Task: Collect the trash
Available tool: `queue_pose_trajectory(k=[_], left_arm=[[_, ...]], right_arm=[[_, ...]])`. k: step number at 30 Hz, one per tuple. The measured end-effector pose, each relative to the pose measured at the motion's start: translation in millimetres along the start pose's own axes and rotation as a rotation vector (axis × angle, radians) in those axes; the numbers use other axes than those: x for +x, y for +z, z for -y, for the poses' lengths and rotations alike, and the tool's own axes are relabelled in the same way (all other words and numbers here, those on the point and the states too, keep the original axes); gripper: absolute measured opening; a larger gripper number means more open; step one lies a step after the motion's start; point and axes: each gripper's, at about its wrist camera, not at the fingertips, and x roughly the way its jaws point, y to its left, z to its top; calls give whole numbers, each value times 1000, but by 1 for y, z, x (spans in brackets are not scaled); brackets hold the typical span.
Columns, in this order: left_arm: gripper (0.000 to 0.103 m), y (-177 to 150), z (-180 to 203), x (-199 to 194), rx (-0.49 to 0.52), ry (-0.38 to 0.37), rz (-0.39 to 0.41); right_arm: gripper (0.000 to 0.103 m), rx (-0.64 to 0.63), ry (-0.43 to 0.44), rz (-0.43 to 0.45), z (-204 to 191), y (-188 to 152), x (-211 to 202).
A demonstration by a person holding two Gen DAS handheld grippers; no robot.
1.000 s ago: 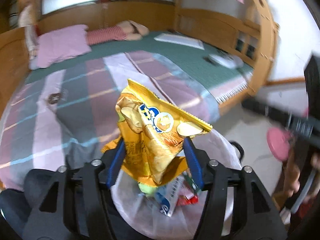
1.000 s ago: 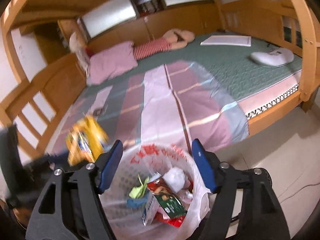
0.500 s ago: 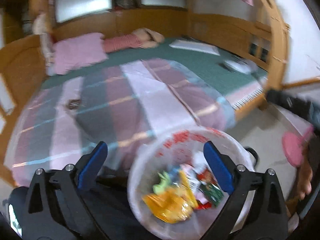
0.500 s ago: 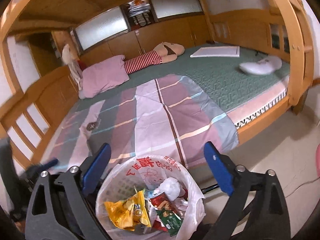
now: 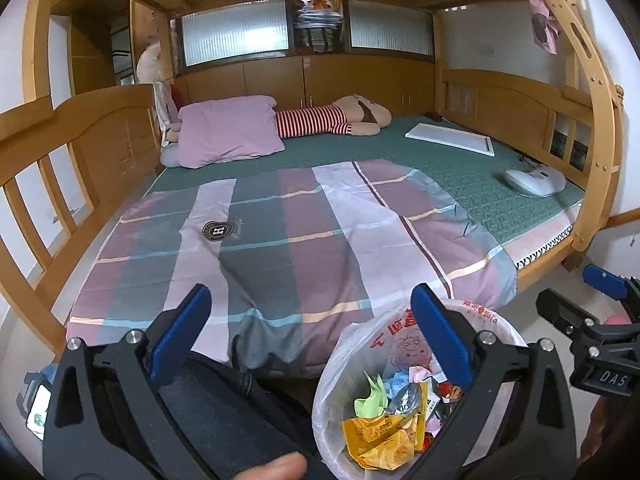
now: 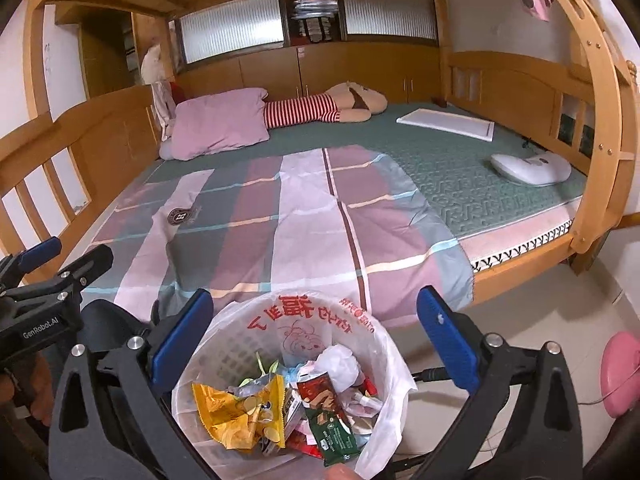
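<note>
Trash, topped by a yellow chip bag (image 6: 236,416), lies in the lined bin (image 6: 384,344) at the bed's foot. The left gripper (image 5: 306,330) and right gripper (image 6: 314,328), jaws just spread wide, hold nothing. The drop looks finished; next likely comes a search for litter, none evident on the quilt (image 5: 280,240). The bin's base is cut off.

The left gripper (image 5: 308,334), jaws just opened wide, holds nothing. The yellow bag (image 5: 378,438) lies in the bin (image 5: 496,326).
</note>
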Motion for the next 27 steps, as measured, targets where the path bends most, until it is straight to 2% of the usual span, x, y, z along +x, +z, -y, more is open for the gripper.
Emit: queue_pose_trajectory(k=[27], left_arm=[[99, 1, -1, -8, -5, -1, 17]], right_arm=[[100, -56, -44, 14, -10, -3, -2]])
